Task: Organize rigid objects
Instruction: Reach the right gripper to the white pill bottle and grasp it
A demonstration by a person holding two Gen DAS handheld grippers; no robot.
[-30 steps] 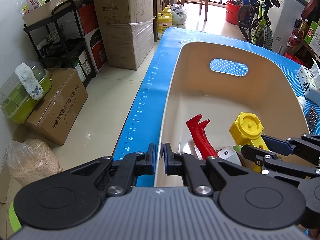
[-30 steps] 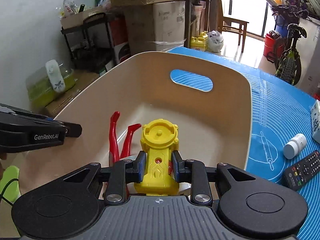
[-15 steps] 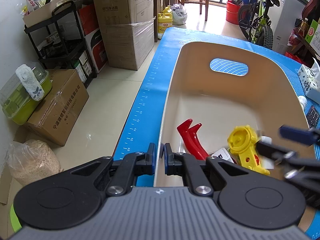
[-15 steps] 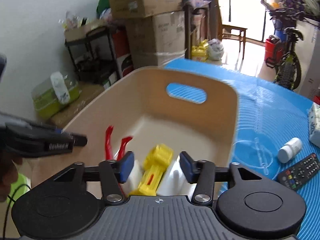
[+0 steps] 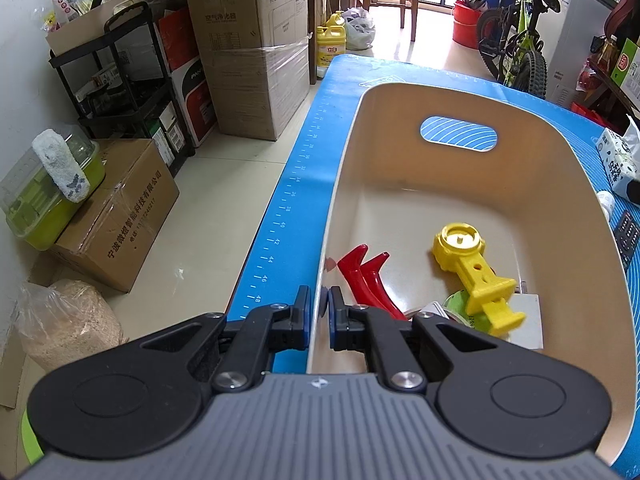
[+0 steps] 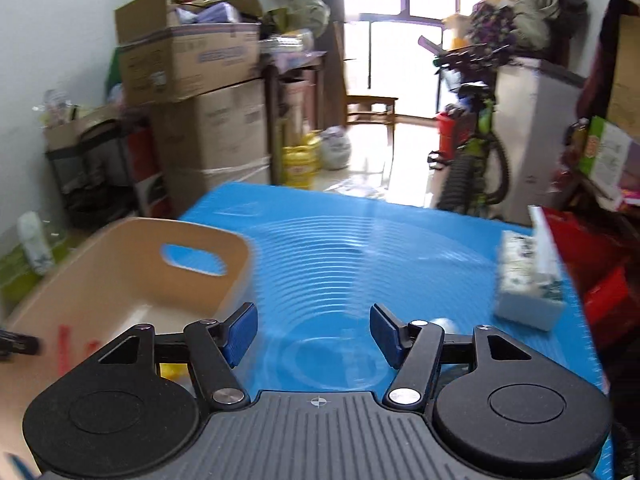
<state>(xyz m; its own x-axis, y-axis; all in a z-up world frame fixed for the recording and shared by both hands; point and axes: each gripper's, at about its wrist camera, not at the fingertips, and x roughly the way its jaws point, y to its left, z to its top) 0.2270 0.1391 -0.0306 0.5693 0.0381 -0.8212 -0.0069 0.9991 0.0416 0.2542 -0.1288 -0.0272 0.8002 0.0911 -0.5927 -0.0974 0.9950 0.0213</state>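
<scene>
A beige bin [image 5: 560, 184] stands on the blue mat [image 5: 304, 176]. In it lie a yellow toy part [image 5: 472, 268], a red two-pronged piece [image 5: 368, 280], a green item and a white box [image 5: 524, 320]. My left gripper [image 5: 319, 305] is shut on the bin's left rim. My right gripper [image 6: 313, 334] is open and empty, raised above the mat to the right of the bin [image 6: 120, 280]; its view is blurred.
A tissue pack [image 6: 528, 280] and a white bottle [image 6: 444, 324] lie on the mat [image 6: 340, 248] at the right; a remote [image 5: 628, 236] lies beside the bin. Cardboard boxes [image 5: 248, 52], a black shelf and a bicycle [image 5: 516, 48] stand beyond the table.
My right gripper has opened and dropped the yellow toy part into the bin, then lifted and swung right over the mat. The left gripper has stayed on the rim.
</scene>
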